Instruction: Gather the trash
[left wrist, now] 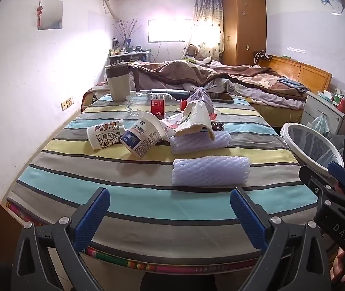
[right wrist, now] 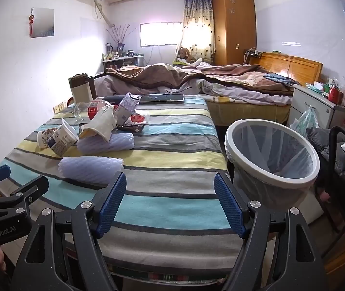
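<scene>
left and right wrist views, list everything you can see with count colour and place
foam fruit nets: two, pale lilac, near end of table
yogurt cup: one, white and blue, tipped over mid-table
paper cup: one, white patterned, left of yogurt cup
paper bag: one, cream, crumpled on farther net
plastic bottle: one, clear, red label, lying down
carton: one, lilac, far end
phone: one, black, far edge
tumbler: one, beige and brown, far left corner
trash bin: one, white rim, right of table
striped tablecloth: one
left gripper: jaws open
right gripper: jaws open
</scene>
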`<state>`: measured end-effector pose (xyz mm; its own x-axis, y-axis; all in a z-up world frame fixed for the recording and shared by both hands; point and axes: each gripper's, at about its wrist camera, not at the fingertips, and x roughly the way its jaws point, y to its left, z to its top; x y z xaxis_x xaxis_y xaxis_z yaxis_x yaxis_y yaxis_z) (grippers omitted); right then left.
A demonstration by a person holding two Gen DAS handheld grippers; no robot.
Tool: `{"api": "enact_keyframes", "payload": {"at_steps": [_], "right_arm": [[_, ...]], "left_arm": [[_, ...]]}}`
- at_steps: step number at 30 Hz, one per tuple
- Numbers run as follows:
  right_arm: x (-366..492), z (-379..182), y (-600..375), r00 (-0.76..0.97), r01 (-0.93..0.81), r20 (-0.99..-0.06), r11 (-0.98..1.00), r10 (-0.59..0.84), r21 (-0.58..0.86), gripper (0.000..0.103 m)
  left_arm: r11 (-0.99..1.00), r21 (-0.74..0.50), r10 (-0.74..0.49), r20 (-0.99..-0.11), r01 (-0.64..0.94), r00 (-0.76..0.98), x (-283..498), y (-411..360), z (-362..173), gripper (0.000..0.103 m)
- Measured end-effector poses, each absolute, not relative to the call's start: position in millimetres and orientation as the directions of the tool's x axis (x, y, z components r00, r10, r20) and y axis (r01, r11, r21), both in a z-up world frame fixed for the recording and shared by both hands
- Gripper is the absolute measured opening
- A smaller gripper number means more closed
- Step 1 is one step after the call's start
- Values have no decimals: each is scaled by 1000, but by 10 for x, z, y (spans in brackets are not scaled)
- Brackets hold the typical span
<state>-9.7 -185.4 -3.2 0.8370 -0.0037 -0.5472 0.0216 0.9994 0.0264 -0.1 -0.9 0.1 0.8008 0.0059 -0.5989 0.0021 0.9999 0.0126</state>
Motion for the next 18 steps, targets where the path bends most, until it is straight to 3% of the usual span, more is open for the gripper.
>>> {"api": "enact_keyframes", "payload": {"at_steps": [18], "right_arm": [[-120, 23, -1871, 842, 22, -539, 1000, -10, 17, 76]], "left_arm": [[1000, 4, 0, -600, 3, 800, -29, -41, 30, 101]]}}
